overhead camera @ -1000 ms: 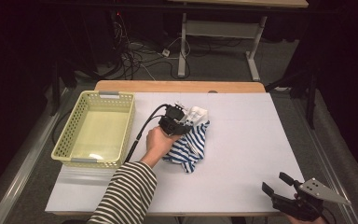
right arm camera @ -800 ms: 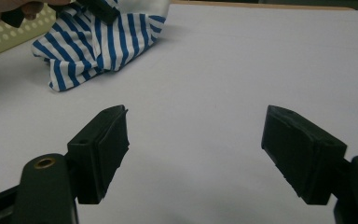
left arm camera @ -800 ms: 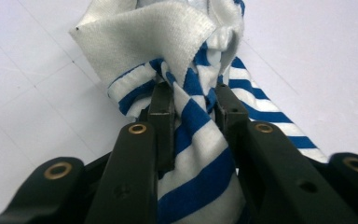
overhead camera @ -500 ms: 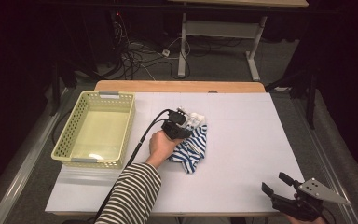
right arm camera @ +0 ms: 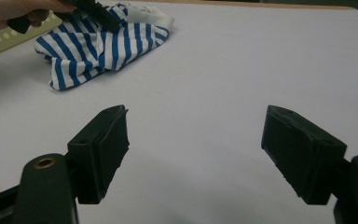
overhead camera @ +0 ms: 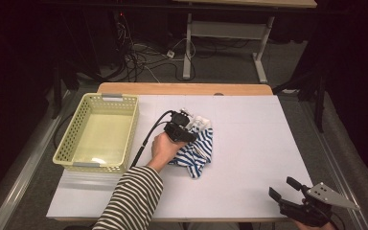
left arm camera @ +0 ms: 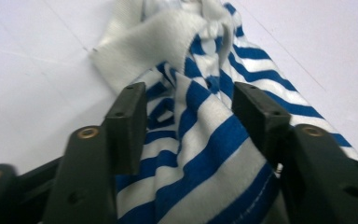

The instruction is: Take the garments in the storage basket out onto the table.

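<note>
While the left gripper is resting over a crumpled blue-and-white striped cloth near the middle of the white table, its jaws have just been opening, and the left gripper view is showing them standing apart with a ridge of the striped fabric lying loosely between them, the pads no longer pinching it. A hand in a striped sleeve is gripping the tool from the near side, its black cable trailing back toward the person. The cloth is lying bunched on the tabletop, its white edge pointing toward the far side, just to the right of a pale yellow plastic basket that is sitting at the table's left edge; cloth and basket are not touching. At the near right corner, well apart from the cloth, the right gripper is hovering with its jaws spread wide and nothing between them, looking across bare table toward the striped cloth in its own view.
</note>
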Available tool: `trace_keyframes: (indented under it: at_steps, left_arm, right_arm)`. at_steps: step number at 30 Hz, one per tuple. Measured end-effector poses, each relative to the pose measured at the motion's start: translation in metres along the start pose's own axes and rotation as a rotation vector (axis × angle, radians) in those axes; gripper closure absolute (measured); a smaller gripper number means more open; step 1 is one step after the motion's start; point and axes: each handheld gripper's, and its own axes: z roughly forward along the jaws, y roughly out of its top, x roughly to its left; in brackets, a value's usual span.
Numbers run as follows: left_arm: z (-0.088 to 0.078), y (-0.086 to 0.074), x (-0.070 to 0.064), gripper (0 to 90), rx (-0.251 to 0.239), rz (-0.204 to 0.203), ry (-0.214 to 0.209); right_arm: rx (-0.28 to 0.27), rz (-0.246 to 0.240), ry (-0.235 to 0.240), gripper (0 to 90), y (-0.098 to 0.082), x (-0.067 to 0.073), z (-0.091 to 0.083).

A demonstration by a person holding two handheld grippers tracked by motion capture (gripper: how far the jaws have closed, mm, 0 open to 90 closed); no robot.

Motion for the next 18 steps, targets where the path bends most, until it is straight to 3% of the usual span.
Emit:
trace_keyframes:
  at_steps: [5,18]
  left_arm:
    - [-0.015,0.002,0.002,40.0,-0.041,-0.013,-0.014]
    - [-0.036,0.001,0.002,40.0,-0.055,0.01,-0.029]
  right_arm:
    - [0.002,0.001,0.0,23.4,0.0,0.0,0.0]
    - [0.005,0.006,0.0,23.5,0.0,0.0,0.001]
